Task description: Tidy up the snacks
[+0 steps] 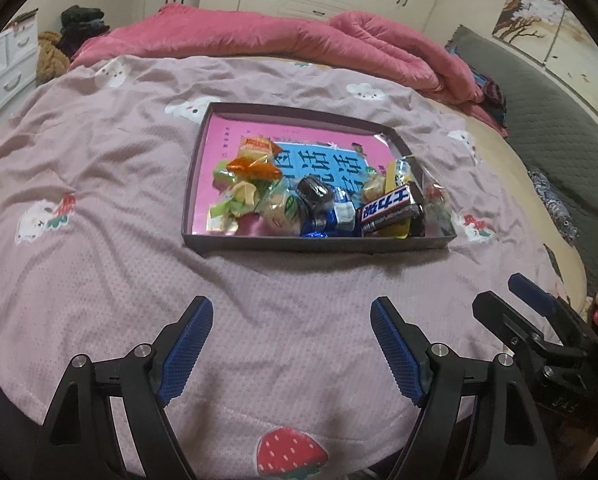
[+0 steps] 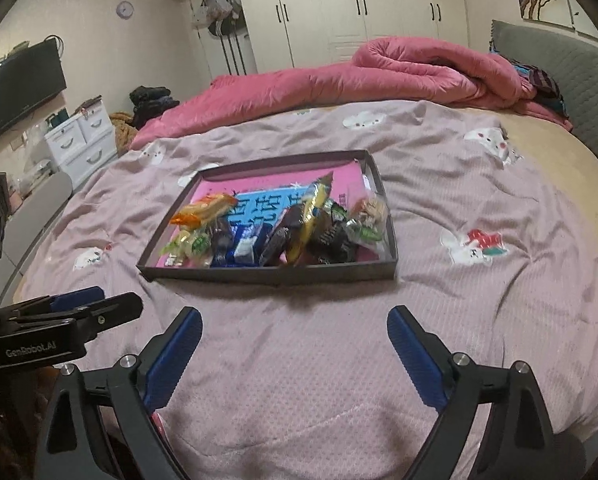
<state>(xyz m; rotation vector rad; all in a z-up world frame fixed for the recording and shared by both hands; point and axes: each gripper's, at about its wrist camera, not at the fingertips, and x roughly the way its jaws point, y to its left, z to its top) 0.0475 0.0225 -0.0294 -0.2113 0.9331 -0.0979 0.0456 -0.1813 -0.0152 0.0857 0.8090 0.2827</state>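
Note:
A shallow dark box (image 1: pixel 315 245) with a pink and blue lining lies on the bed. It also shows in the right wrist view (image 2: pixel 267 275). Several wrapped snacks lie piled in its near half: a dark chocolate bar (image 1: pixel 391 209), blue wrapped sweets (image 1: pixel 331 216), an orange wrapper (image 1: pixel 253 166), green and cream candies (image 1: pixel 235 200). My left gripper (image 1: pixel 292 312) is open and empty, over the sheet short of the box. My right gripper (image 2: pixel 295 322) is open and empty, also short of the box. The right gripper shows at the left view's right edge (image 1: pixel 511 300).
A pink-grey sheet (image 1: pixel 99 240) with cloud and strawberry prints covers the bed. A rolled pink quilt (image 2: pixel 379 72) lies behind the box. A grey headboard (image 2: pixel 559 80) stands at the right. White drawers (image 2: pixel 83 140), a wall television (image 2: pixel 19 88) and wardrobes (image 2: pixel 339 8) lie beyond.

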